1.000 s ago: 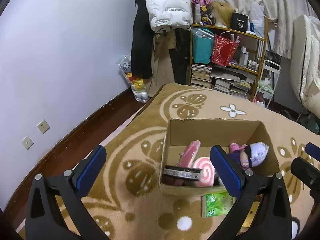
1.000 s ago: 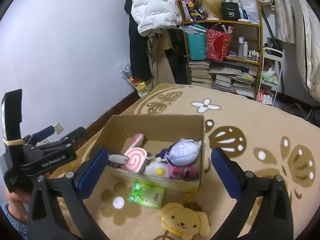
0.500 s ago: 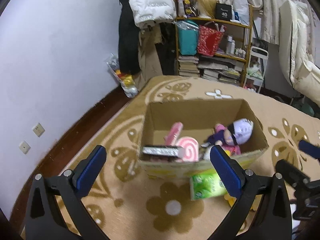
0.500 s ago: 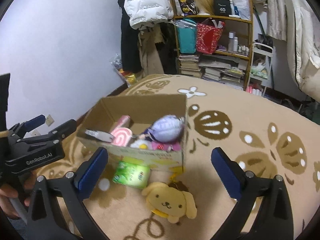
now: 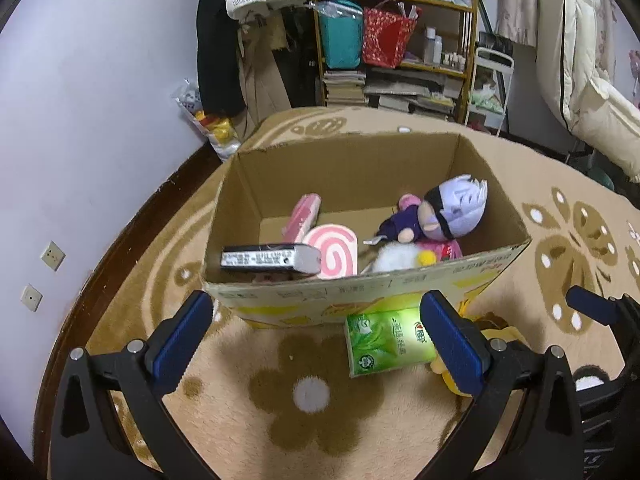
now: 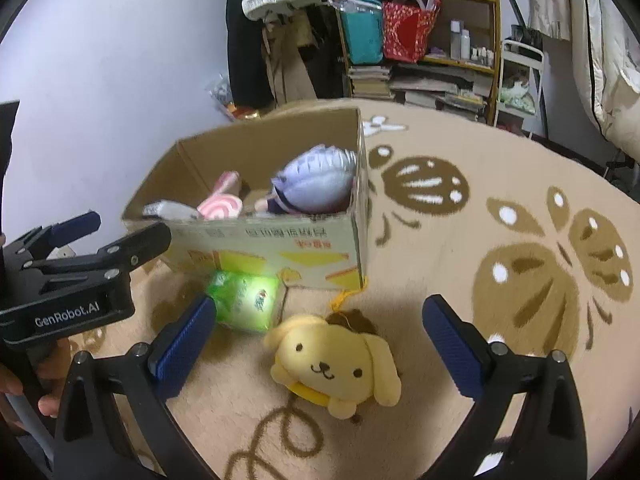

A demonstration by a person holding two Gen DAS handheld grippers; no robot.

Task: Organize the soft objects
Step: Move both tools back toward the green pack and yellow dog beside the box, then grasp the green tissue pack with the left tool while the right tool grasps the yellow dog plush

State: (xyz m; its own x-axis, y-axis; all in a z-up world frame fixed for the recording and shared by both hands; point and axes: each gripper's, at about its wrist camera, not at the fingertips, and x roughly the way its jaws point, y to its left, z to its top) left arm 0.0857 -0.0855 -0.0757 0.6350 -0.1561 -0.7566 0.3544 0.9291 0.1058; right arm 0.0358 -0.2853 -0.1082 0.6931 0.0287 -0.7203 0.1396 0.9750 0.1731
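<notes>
An open cardboard box (image 5: pixel 360 288) (image 6: pixel 280 240) stands on the rug and holds a purple-haired doll (image 5: pixel 448 208) (image 6: pixel 316 184), a pink swirl plush (image 5: pixel 332 252) (image 6: pixel 222 206), a pink item (image 5: pixel 302 216), a white plush (image 5: pixel 400 258) and a dark flat pack (image 5: pixel 268 258). A green tissue pack (image 5: pixel 386 340) (image 6: pixel 246 298) lies in front of the box. Beside it lies a yellow dog plush (image 6: pixel 334 364), between my right gripper's open fingers. My left gripper (image 5: pixel 316 340) is open and empty, just before the box. My right gripper (image 6: pixel 316 344) is empty.
A beige rug with brown flower shapes (image 6: pixel 520 240) covers the floor. At the back stand a cluttered shelf (image 5: pixel 400 40) with books and bags, hanging coats (image 5: pixel 240 20) and a white quilt (image 5: pixel 592 80). The purple wall (image 5: pixel 80 100) runs along the left.
Both grippers have moved closer and lower toward the box front; box, tissue pack and yellow dog now look larger. Both stay open and empty.
</notes>
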